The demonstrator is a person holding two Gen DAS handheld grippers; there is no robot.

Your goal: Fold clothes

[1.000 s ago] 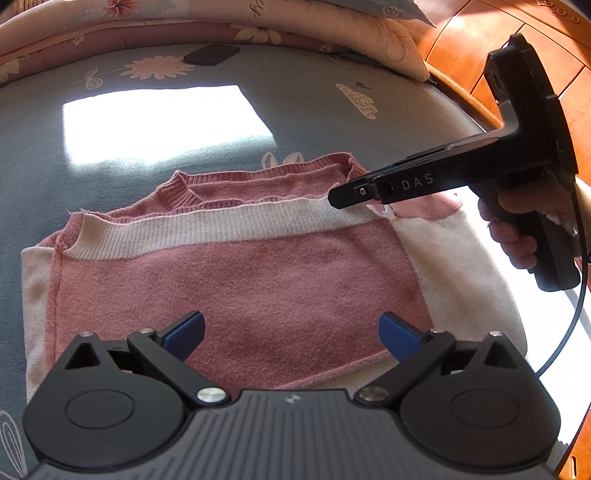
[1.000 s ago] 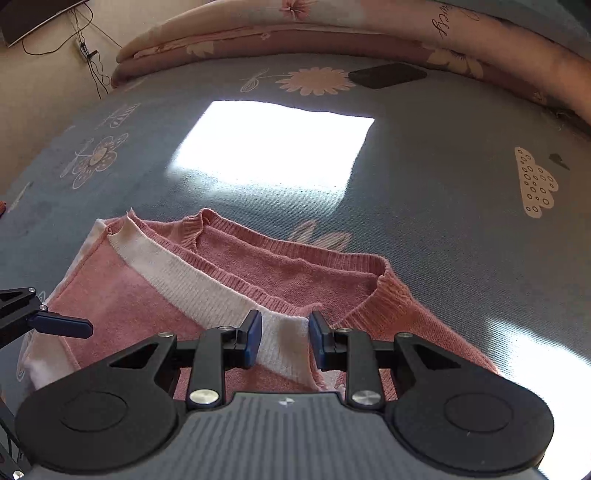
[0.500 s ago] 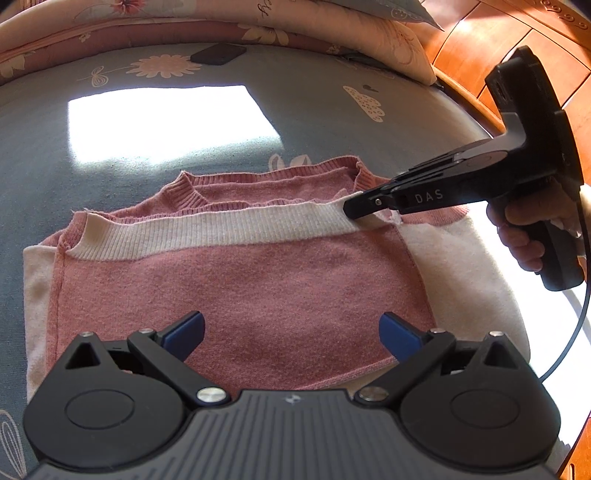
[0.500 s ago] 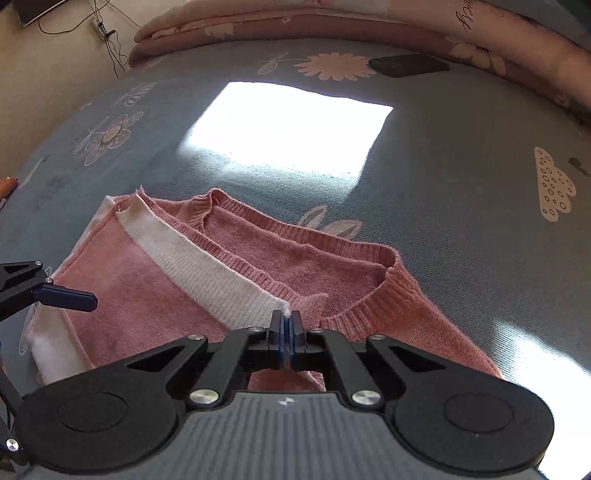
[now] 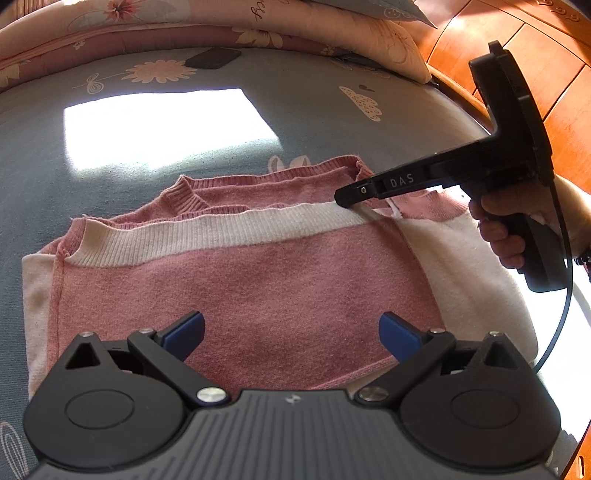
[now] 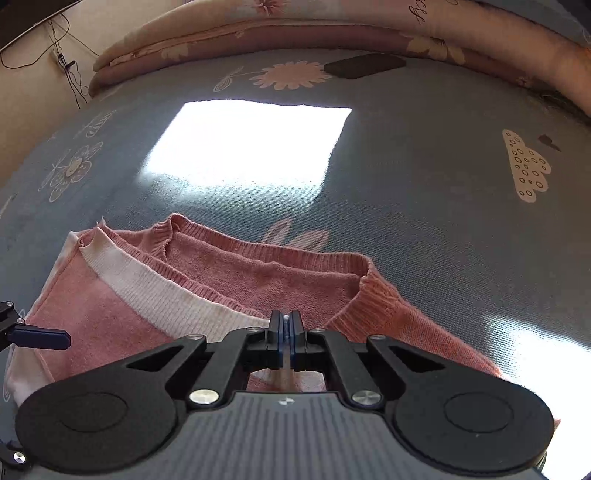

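A pink and white sweater [image 5: 240, 288] is spread, partly folded, on a blue flowered bedspread [image 5: 314, 110]. The white ribbed hem's corner is clamped by the right gripper [image 6: 285, 334], its tips pressed together. The left gripper [image 5: 291, 330] is held wide apart above the pink panel. A dark phone [image 6: 364, 65] lies near folded quilts [image 6: 332, 29]; a wooden headboard [image 5: 554, 74] is seen beyond.

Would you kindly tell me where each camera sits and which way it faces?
Left wrist: behind the open left gripper, looking over the pink sweater; shows the right gripper and hand.
Right wrist: behind the right gripper, jaws shut on the sweater's white hem; the left gripper's fingertip shows.
Both share the sweater, bedspread and phone.
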